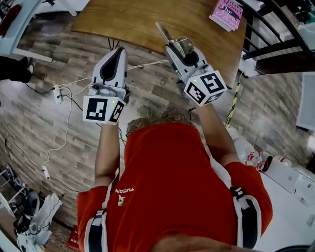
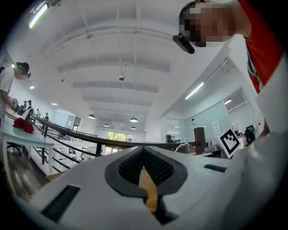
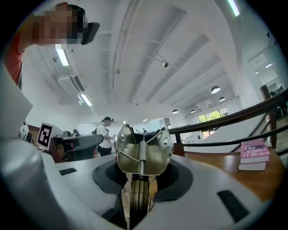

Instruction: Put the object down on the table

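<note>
A shiny metal spring tool (image 1: 165,31) sticks out of my right gripper (image 1: 180,47) over the near edge of the wooden table (image 1: 142,19). In the right gripper view the jaws are shut on the tool's handle, and its sprung head (image 3: 143,150) stands upright ahead of my right gripper (image 3: 140,180). My left gripper (image 1: 119,50) hovers over the floor just short of the table edge. Seen from its own view, my left gripper (image 2: 145,150) has its dark pads meeting at the tips and holds nothing.
A pink book (image 1: 227,13) lies at the table's far right corner, also visible as the book (image 3: 254,155) in the right gripper view. A dark railing (image 1: 275,29) runs behind the table. Cables and a power strip (image 1: 58,92) lie on the wood floor at left.
</note>
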### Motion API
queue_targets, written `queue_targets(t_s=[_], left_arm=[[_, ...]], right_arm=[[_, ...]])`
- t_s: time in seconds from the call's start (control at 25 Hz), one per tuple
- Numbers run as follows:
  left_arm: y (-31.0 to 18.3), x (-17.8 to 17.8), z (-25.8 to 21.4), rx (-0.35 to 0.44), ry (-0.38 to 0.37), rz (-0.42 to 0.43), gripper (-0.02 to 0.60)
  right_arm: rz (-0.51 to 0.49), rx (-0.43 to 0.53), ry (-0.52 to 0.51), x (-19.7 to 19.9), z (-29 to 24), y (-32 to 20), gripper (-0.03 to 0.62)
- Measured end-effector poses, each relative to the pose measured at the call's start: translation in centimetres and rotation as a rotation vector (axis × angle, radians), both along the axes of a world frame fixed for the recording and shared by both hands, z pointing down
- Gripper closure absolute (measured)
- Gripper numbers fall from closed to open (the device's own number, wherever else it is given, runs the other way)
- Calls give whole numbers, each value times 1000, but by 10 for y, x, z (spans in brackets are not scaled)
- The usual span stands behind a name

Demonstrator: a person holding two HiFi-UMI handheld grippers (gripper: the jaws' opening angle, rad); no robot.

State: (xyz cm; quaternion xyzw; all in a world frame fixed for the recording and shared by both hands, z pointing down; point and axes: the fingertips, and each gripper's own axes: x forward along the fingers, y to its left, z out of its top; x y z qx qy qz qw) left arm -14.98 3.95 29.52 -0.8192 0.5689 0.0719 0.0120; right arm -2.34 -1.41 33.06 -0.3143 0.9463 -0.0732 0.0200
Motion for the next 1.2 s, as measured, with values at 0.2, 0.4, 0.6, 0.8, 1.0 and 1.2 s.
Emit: queue_targets(t_s=[0.2, 0.4, 0.6, 0.8, 1.0, 1.2], left_arm=[[-45, -26, 6, -16, 8, -5, 572], [-96, -41, 18, -36, 18, -14, 572], [-153, -52, 31, -48, 15, -24, 572], [-208, -48, 41, -51, -5, -14, 572], [-249, -48, 51, -59, -5, -36, 572], [-277, -67, 62, -91, -14, -61, 572]], right_arm=[[34, -20, 56, -18, 20, -44, 445], [59, -33, 110, -27, 43, -99, 445], [67, -27, 173, -42, 70, -156, 445], [69, -50, 218, -51, 95, -210, 445], [57, -85, 246, -52, 120, -248, 445], [61, -160, 295, -66, 153, -281, 445]])
